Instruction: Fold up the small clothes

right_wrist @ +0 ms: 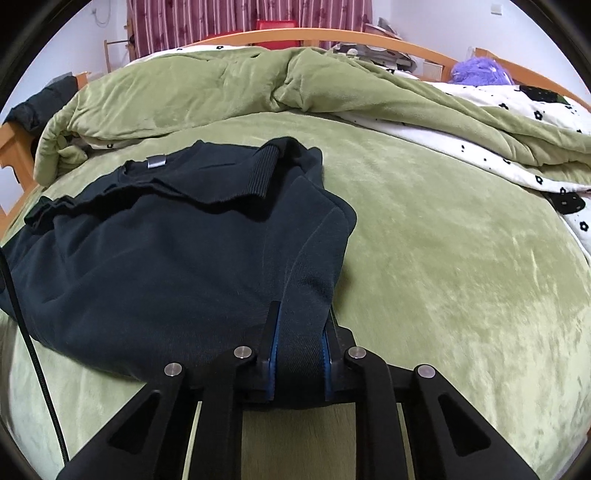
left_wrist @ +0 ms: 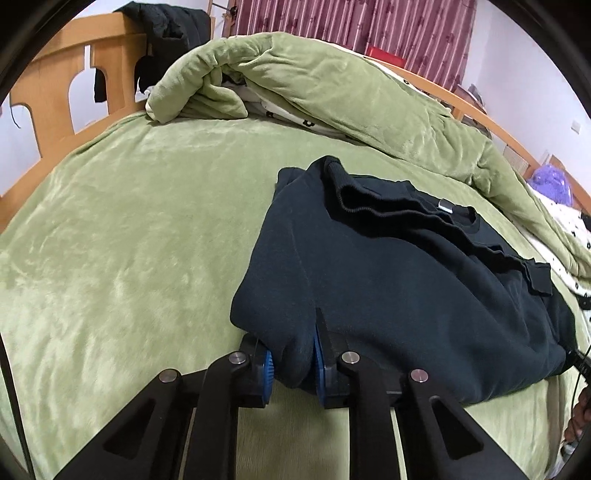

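Although partly folded already, the dark sweatshirt (left_wrist: 388,280) lies on the green bed cover (left_wrist: 129,240), filling the centre right of the left wrist view and the centre left of the right wrist view, with its sleeves turned in over the body and its ribbed cuff (right_wrist: 240,177) lying near the neckline. The grey neck label (right_wrist: 157,162) shows at the far end, so the near edge is judged to be the hem.

The left gripper (left_wrist: 291,363) has its jaws drawn nearly together on a bunched fold of the near edge, blue pads pressed into the cloth at lower centre of its frame. The right gripper (right_wrist: 297,363) is likewise pinched narrow on the opposite near corner, cloth filling the gap between its pads.

Handling assessment: the fabric looks thick, soft and limp, moderately light, not fragile, unlikely to slip from ribbed pads. It will sag between the two grips and the loose sleeves may slide out if lifted sharply. The two near corners are the sound holding points for carrying the hem toward the collar.

Surroundings: a rumpled green quilt (right_wrist: 221,85) with flowered lining lies beyond, a wooden bed frame (left_wrist: 55,74) at upper left, striped curtains (right_wrist: 221,22) along the top.
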`<state>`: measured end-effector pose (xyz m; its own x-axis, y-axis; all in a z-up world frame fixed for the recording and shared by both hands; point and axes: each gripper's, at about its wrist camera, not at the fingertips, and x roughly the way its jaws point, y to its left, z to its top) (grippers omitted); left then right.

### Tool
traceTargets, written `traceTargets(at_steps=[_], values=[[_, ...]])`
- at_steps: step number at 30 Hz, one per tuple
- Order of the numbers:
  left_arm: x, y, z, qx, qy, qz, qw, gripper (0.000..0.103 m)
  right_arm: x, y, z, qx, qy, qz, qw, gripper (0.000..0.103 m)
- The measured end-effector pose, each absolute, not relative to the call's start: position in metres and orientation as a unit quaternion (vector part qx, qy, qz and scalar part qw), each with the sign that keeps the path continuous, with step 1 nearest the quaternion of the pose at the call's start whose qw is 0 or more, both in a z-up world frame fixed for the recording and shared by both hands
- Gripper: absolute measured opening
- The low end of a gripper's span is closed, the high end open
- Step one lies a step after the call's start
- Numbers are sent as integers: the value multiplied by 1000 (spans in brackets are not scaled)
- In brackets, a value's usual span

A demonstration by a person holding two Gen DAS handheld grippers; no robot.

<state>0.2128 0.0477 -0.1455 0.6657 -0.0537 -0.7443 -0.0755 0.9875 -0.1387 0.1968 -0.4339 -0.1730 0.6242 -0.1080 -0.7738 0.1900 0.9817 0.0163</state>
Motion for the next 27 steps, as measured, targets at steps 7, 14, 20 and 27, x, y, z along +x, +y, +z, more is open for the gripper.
traceTargets(at_steps=[7, 14, 20, 27], values=[[166, 47, -139, -56, 414, -1, 909, 16, 156, -438, -164, 67, 432, -76, 896, 17], [113, 44, -137, -27, 417, 0, 908, 16, 105, -432, -160, 40, 434, -81, 896, 17], [80, 47, -138, -27, 419, -7, 907, 17, 68, -432, -162, 36, 436, -82, 896, 17], [63, 49, -140, -22, 423, -11, 906, 18, 49, -430, -160, 37, 432, -91, 897, 19]])
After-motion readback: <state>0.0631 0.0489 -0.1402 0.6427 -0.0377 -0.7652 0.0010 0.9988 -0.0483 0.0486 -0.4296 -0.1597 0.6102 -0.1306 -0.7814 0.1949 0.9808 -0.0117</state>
